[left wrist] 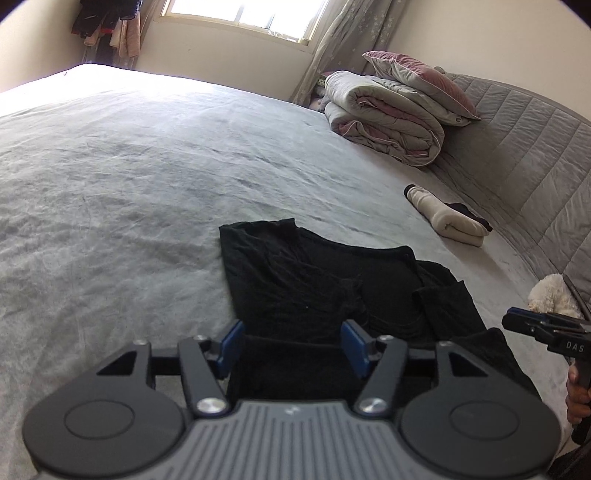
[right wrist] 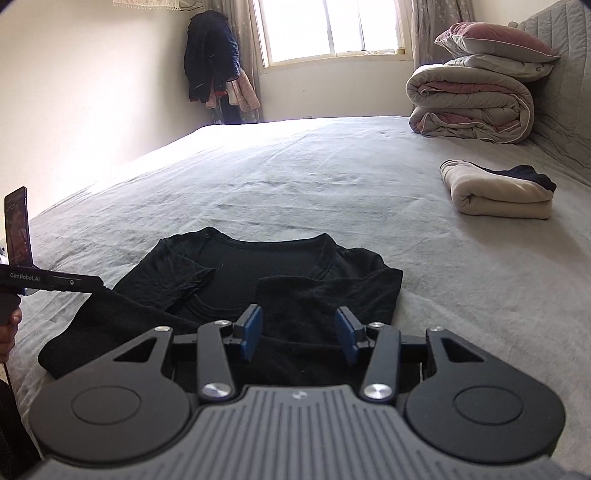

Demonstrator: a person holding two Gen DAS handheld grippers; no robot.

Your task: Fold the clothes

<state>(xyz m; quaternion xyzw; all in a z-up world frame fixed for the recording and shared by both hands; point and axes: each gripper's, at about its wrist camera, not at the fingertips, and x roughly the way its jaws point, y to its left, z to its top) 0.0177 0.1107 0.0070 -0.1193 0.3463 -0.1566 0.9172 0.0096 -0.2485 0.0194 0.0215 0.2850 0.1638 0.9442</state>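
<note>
The left wrist view shows the left tongs [left wrist: 293, 345] with blue pads apart and nothing between them, hanging over the near edge of a black knit long-sleeved top [left wrist: 314, 280]. This view alone shows a white fluffy object [left wrist: 550, 293] by the grey quilted headboard [left wrist: 535, 147], and the right tongs [left wrist: 517, 323] side-on at the right edge, held by a hand [left wrist: 576, 395].

The right wrist view shows the right tongs [right wrist: 299, 334] likewise apart and empty above the top [right wrist: 258, 280], which lies flat on the bed with both sleeves folded inward. Only here do a dark upright phone [right wrist: 17, 225] and the left tongs [right wrist: 94, 284] appear at the left edge.

The grey wrinkled bedsheet [right wrist: 332, 177] also carries a folded cream garment [right wrist: 498, 195], a rolled grey-and-pink quilt [right wrist: 469, 107] and a pink pillow [right wrist: 495, 38]. A bright window [right wrist: 332, 29] and hanging dark coats [right wrist: 210, 55] stand behind.
</note>
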